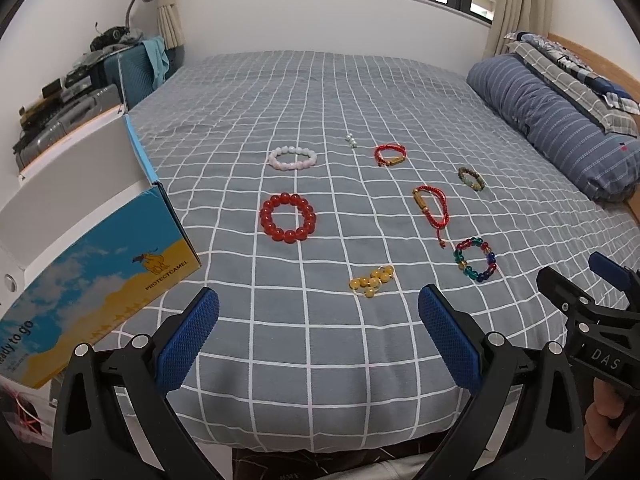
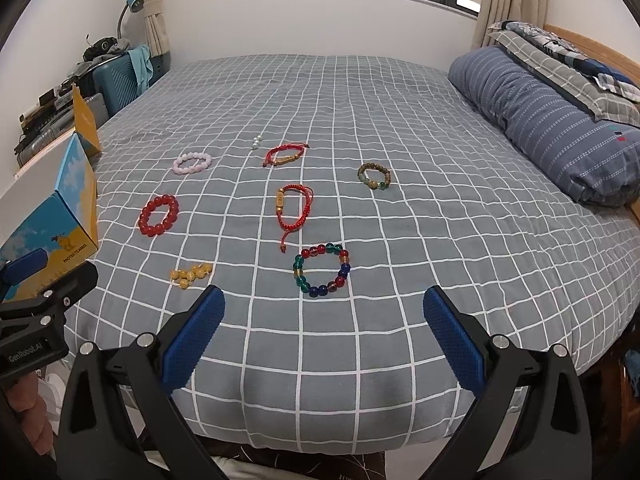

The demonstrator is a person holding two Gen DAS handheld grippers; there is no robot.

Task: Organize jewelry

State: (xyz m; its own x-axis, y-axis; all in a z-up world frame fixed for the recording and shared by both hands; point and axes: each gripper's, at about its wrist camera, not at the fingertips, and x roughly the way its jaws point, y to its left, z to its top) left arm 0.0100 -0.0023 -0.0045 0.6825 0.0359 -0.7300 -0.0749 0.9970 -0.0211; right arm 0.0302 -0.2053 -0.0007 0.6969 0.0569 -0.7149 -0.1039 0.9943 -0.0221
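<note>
Nothing looks sorted yet: all the bracelets lie scattered mid-frame on the bed [image 1: 320,340], among them the red bead bracelet [image 1: 287,217] and multicolour one [image 2: 322,275]. Left tongs [image 1: 319,312] and right tongs [image 2: 324,312] hover released, empty; box [image 1: 96,280] waits at left.

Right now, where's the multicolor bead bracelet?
In the right wrist view the multicolor bead bracelet lies on the bed, just ahead of the open right gripper, below the red cord bracelet.
</note>
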